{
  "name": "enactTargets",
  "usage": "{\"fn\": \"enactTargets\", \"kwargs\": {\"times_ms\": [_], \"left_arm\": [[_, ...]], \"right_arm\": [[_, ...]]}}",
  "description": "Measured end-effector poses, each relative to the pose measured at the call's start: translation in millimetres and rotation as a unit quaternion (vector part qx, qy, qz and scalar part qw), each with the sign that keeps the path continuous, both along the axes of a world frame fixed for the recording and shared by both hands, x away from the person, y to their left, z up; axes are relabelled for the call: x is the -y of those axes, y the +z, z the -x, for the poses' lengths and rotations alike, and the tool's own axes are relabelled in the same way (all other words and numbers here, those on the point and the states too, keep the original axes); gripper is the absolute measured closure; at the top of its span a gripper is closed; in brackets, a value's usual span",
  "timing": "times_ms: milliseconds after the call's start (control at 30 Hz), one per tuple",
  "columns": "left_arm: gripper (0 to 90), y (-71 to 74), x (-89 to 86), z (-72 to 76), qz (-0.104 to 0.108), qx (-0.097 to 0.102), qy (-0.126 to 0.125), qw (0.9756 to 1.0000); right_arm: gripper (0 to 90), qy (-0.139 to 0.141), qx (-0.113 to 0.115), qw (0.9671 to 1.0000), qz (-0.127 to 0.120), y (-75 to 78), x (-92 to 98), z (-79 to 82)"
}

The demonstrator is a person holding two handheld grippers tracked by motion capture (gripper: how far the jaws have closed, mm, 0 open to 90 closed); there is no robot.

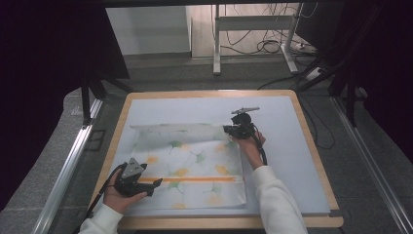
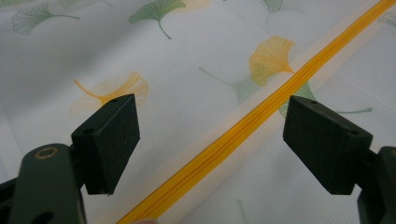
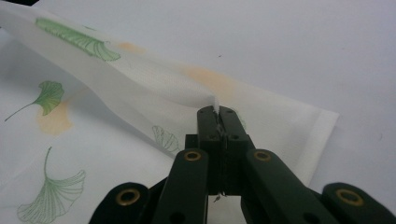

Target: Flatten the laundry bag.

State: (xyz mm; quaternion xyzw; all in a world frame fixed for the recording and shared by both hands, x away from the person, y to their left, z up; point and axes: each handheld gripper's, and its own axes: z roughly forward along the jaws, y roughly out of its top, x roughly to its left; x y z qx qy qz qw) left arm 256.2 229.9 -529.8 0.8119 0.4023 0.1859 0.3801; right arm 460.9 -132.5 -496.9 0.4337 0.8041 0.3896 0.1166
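Ginkgo-print cover (image 1: pixel 190 165), orange zipper (image 1: pixel 195 179), seemingly unlabelled

Counting off now: one white fabric cover printed with green and yellow ginkgo leaves (image 1: pixel 190 163), spread flat. One orange zipper (image 1: pixel 195 179) across it. One pale grey mat (image 1: pixel 292 146) underneath, on one light wooden table (image 1: pixel 311 141). Two black two-jaw grippers: left gripper (image 1: pixel 155 184), right gripper (image 1: pixel 229 129). Two hands, two white sleeves. Two grey three-cornered plates, one per gripper. Up close in the left gripper view, two black square pads, one yellow ginkgo leaf (image 2: pixel 272 55) just beside the zipper. Behind the table, one white metal desk frame (image 1: pixel 253 29).
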Motion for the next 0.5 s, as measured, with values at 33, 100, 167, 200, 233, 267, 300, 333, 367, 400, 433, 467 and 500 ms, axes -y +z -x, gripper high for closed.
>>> {"fn": "enactTargets", "kwargs": {"times_ms": [33,100,167,200,233,267,300,333,367,400,433,467,500], "left_arm": [[18.1,-0.1,0.1,0.0,0.000,0.000,0.000,1.0000],[18.1,-0.2,0.1,-0.2,-0.001,-0.001,-0.001,1.0000],[18.1,-0.3,0.2,-0.3,-0.001,-0.001,-0.001,1.0000],[18.1,-0.3,0.2,-0.3,-0.001,-0.001,-0.001,1.0000],[18.1,-0.3,0.2,-0.3,-0.001,-0.001,-0.001,1.0000],[18.1,-0.3,0.2,-0.3,-0.001,-0.001,-0.001,1.0000],[18.2,-0.3,0.2,-0.2,-0.001,-0.001,-0.001,1.0000],[18.1,-0.3,0.2,-0.2,-0.001,-0.001,-0.002,1.0000],[18.1,-0.3,0.2,-0.2,-0.001,-0.001,-0.002,1.0000],[18.1,-0.3,0.2,-0.2,-0.001,-0.001,-0.002,1.0000],[18.1,-0.3,0.2,-0.3,-0.001,-0.001,-0.002,1.0000],[18.1,-0.3,0.2,-0.3,-0.002,-0.001,-0.002,1.0000],[18.1,-0.3,0.2,-0.3,-0.002,-0.001,-0.002,1.0000]], "right_arm": [[89.1,-0.003,-0.002,1.0000,-0.005,-0.9,1.4,-1.0],[89.1,-0.004,-0.002,0.9999,-0.009,-2.0,3.9,-3.0],[89.1,-0.007,-0.003,0.9999,-0.012,-2.4,5.5,-3.9],[89.1,-0.008,-0.004,0.9999,-0.013,-2.6,6.2,-4.4],[89.1,-0.008,-0.005,0.9999,-0.014,-3.0,6.5,-4.8],[89.1,-0.007,-0.006,0.9999,-0.014,-3.2,6.9,-5.1],[89.1,-0.007,-0.005,0.9999,-0.014,-4.0,7.4,-5.8],[89.1,-0.007,-0.005,0.9999,-0.015,-4.3,7.7,-6.2],[89.1,-0.008,-0.005,0.9998,-0.015,-4.4,8.1,-6.4],[89.1,-0.009,-0.006,0.9998,-0.017,-4.6,8.6,-6.8],[89.0,-0.010,-0.006,0.9998,-0.018,-4.7,9.1,-7.1],[89.0,-0.010,-0.005,0.9997,-0.020,-5.0,9.5,-7.5],[89.0,-0.011,-0.006,0.9997,-0.021,-5.1,10.1,-7.8]]}}
